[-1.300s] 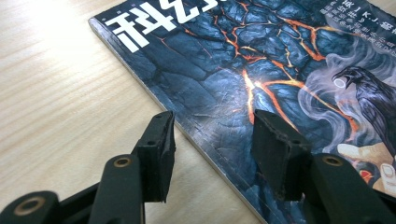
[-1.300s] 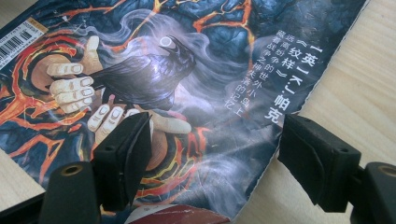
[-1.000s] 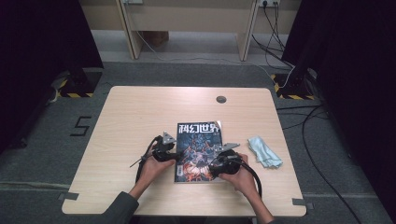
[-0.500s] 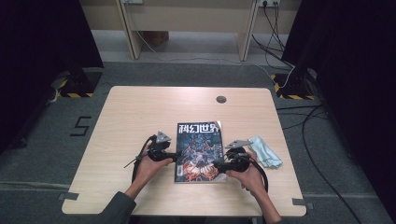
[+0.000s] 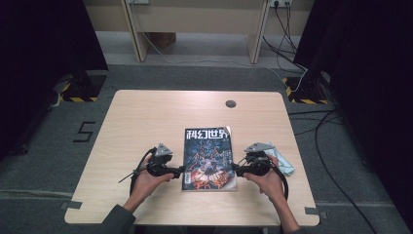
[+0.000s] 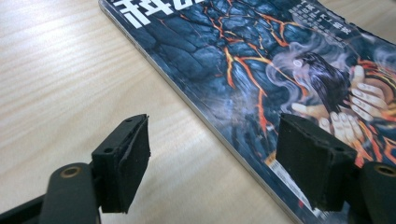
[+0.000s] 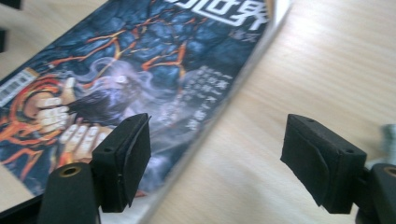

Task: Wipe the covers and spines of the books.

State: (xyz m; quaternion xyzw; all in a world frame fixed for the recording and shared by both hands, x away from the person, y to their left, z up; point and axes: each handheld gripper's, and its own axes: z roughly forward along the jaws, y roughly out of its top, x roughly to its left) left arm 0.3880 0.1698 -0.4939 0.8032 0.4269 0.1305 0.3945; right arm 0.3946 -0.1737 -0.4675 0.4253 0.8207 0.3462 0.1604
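Observation:
A closed magazine [image 5: 208, 158] with a dark cover of glowing lava cracks lies flat on the wooden table [image 5: 146, 117]. My left gripper [image 5: 181, 169] sits at its left edge. In the left gripper view its jaws [image 6: 212, 172] stand wide, having just been opening. The magazine's [image 6: 280, 60] edge runs under the gap, and the pads press on nothing. My right gripper [image 5: 236, 169] sits at the right edge, open. In the right gripper view [image 7: 215, 168] the magazine's [image 7: 140, 60] edge and bare wood lie beneath the gap.
A crumpled pale blue cloth [image 5: 285, 163] lies on the table just right of my right hand. A round dark grommet [image 5: 230, 103] sits near the far edge. Desk legs and cables stand on the floor beyond the table.
Both hands have drawn outward from the magazine, the left gripper a little to the left and the right gripper to the right toward the cloth. The magazine has stayed in place.

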